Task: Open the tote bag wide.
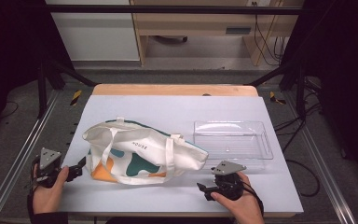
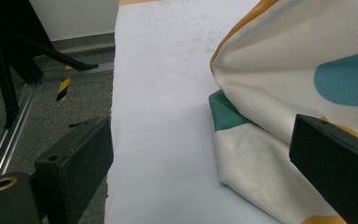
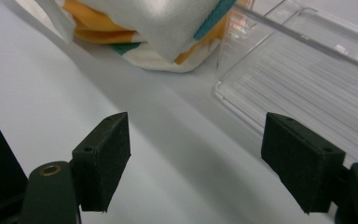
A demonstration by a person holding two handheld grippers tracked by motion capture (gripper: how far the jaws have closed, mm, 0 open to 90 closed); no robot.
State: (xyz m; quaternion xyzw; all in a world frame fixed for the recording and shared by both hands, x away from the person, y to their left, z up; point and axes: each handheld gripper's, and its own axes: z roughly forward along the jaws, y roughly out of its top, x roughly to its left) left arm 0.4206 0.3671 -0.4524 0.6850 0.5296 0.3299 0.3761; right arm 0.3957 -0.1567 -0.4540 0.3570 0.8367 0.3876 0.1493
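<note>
A cream tote bag (image 1: 140,154) with teal and orange patches lies on its side on the pale table (image 1: 168,109), its straps draped over it. My left gripper (image 1: 79,167) sits at the bag's left end, held by a hand at the front left corner. In the left gripper view its jaws stand wide apart (image 2: 205,163), with the bag (image 2: 270,70) close by the right jaw and nothing pressed. My right gripper (image 1: 205,190) rests near the front edge, right of the bag. It stands open (image 3: 196,163) over bare table, facing the bag (image 3: 168,23).
A clear plastic tray (image 1: 233,125) stands empty to the right of the bag; its corner (image 3: 307,79) lies just ahead of my right gripper. Black frame legs and floor rails flank the table. A wooden strip (image 1: 175,89) runs along the far edge.
</note>
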